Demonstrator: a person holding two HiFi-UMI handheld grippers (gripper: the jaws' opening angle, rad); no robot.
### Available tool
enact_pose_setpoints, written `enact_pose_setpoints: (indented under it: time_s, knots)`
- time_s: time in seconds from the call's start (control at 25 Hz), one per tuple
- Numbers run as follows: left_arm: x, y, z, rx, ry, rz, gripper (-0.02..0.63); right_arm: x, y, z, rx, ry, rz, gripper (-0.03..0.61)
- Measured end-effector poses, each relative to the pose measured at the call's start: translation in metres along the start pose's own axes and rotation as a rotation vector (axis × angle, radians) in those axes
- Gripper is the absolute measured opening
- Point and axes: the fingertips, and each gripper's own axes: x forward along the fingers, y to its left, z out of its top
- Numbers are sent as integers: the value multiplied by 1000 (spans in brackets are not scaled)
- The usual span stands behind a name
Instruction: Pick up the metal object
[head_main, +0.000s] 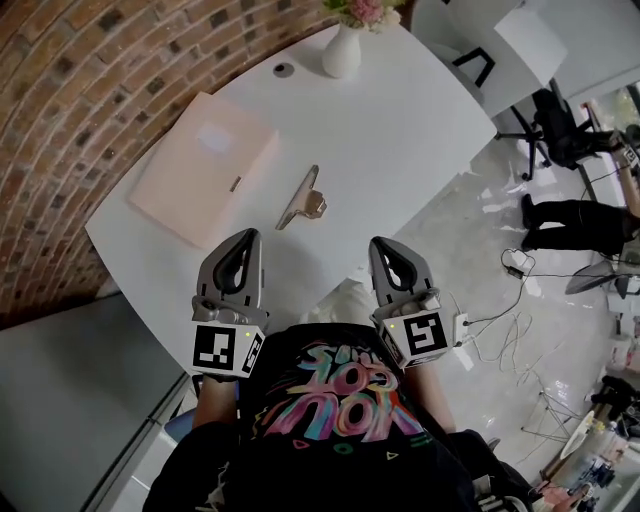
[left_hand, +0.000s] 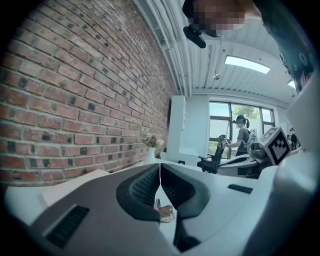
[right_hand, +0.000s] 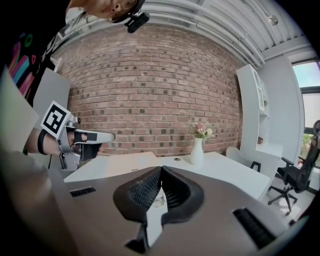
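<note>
A white table (head_main: 400, 130) stands beside a brick wall (head_main: 80, 100). On its left part lies a flat pink box (head_main: 205, 165); at the far edge stands a white vase (head_main: 342, 52) with flowers (head_main: 365, 10). Far right is a black office chair (head_main: 555, 125).

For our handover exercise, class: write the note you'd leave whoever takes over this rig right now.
Left gripper: jaws shut, empty, at the near edge of the table.
Right gripper: jaws shut, empty, same edge.
Metal object: lying on the table ahead, between the two grippers, right of the pink box.
Done: nothing picked up yet.
Left: open one gripper's jaws, reach in, close on the metal object, lift.
</note>
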Motion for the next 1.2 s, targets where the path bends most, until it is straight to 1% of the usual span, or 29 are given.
enact_pose_setpoints:
  time_s: [0.12, 0.32, 0.4, 0.52, 0.64, 0.84, 1.0, 1.12, 1.2]
  knots:
    - [8, 8, -2, -11, 1, 53, 26, 20, -5, 0, -18, -1, 64, 15]
    - [24, 22, -2, -21, -14, 184, 26, 62, -19, 7, -63, -1, 198, 15]
    - [30, 26, -1, -31, -24, 253, 26, 79, -25, 12, -91, -2, 266, 15]
    - [37, 32, 3, -59, -26, 397, 26, 105, -34, 27, -136, 0, 404, 15]
    - [49, 35, 10, -80, -38, 495, 26, 124, -45, 41, -180, -2, 505, 15]
    - [62, 15, 18, -89, -60, 649, 26, 142, -64, 52, -228, -24, 678, 15]
    - [64, -9, 23, -105, -64, 760, 26, 145, -72, 52, -287, 35, 806, 15]
    - [63, -25, 21, -119, -56, 811, 26, 144, -69, 51, -316, 42, 890, 15]
    - [63, -32, 18, -132, -42, 824, 26, 144, -67, 47, -332, 58, 922, 15]
